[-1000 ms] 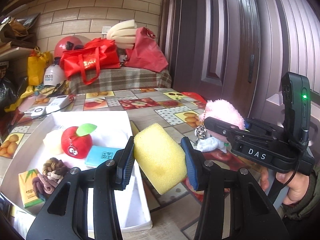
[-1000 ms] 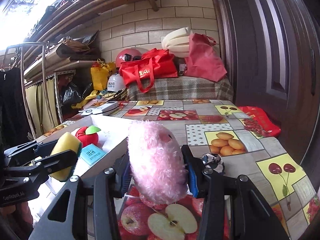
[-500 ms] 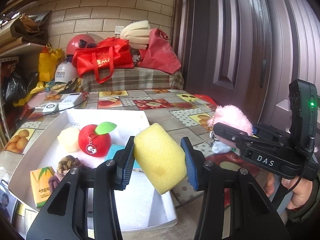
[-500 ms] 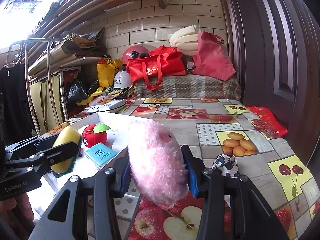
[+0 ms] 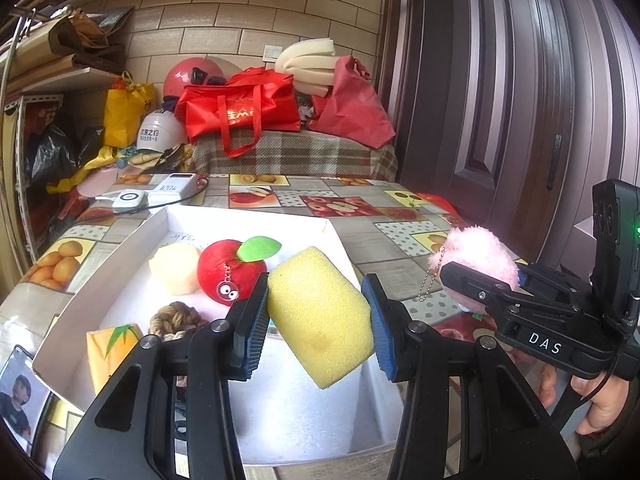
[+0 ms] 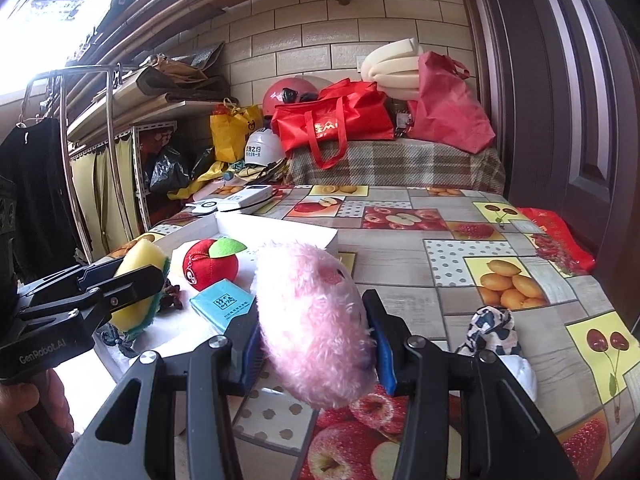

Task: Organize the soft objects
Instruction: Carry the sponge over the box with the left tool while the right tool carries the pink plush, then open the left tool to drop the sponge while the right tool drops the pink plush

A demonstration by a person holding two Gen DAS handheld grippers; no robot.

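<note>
Holding a yellow sponge [image 5: 320, 316] in my left gripper [image 5: 316, 320] above the white box [image 5: 92, 280]. My right gripper [image 6: 316, 344] clamps a pink plush [image 6: 316, 320] over the table [image 6: 400, 272].

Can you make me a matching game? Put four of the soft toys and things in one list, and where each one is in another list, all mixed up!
Things:
1. yellow sponge
2. pink fluffy toy
3. red apple plush
4. black-and-white cloth toy

Places:
A. lying on the fruit-print tablecloth
B. squeezed in the right tongs
C. sitting inside the white box
D. squeezed in the left tongs

Pairs: 1-D, 2-B, 3-C, 4-A
</note>
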